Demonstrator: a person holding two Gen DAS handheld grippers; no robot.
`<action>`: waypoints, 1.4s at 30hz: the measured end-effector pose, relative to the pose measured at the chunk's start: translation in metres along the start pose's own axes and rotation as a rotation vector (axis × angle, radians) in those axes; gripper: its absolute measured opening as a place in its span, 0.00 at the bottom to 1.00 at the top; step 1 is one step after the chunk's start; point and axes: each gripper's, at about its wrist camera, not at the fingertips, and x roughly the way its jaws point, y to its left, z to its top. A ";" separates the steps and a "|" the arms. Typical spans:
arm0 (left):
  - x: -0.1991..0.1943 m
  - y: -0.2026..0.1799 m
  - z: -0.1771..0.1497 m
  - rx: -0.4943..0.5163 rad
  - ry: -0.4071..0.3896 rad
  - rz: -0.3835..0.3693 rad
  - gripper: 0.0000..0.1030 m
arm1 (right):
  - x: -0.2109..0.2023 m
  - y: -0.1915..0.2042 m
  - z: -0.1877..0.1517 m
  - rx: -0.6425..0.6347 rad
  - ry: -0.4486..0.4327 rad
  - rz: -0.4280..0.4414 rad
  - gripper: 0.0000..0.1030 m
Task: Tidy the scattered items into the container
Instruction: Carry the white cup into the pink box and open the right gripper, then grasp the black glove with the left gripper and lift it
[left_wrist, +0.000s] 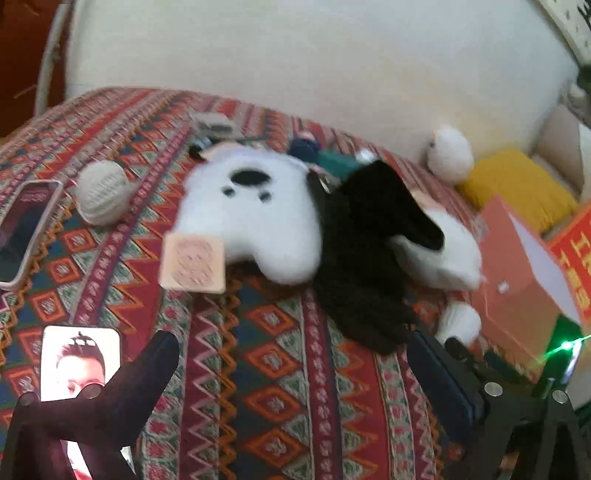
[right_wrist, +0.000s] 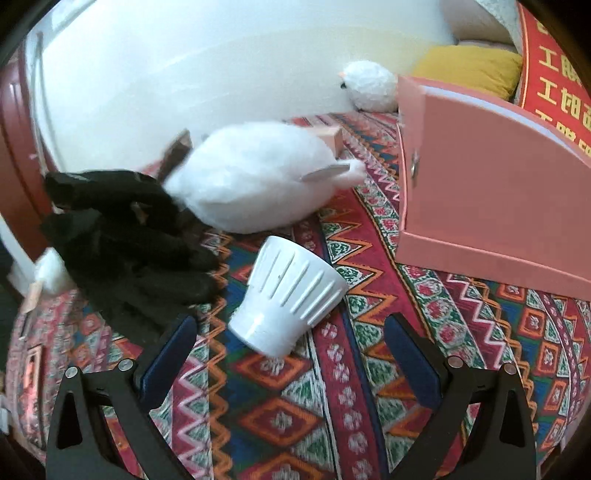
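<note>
The white ribbed cup (right_wrist: 290, 297) is lying tipped on the patterned blanket (right_wrist: 480, 350) at centre frame, framed by the right gripper (right_wrist: 290, 345) with jaws spread, apparently lining up a grasp before carrying it to the pink box (right_wrist: 491, 199) at right, while the left gripper (left_wrist: 295, 362) is hovering released.

On the blanket (right_wrist: 280, 417), the cup (right_wrist: 291, 295) lies on its side near the camera, with the plush dog (right_wrist: 255, 177) just behind it, the glove (right_wrist: 125, 236) to its left, and the box (right_wrist: 491, 199) standing to its right.
</note>
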 end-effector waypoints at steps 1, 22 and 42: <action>-0.003 -0.003 0.000 0.017 -0.012 0.014 0.98 | 0.010 0.006 -0.002 0.005 0.025 -0.026 0.99; 0.019 -0.032 -0.006 0.223 0.017 0.120 0.98 | -0.124 -0.203 0.138 0.322 -0.200 -0.196 0.50; 0.168 -0.088 0.074 0.250 0.203 -0.213 0.10 | -0.141 -0.104 0.139 0.090 -0.192 -0.274 0.98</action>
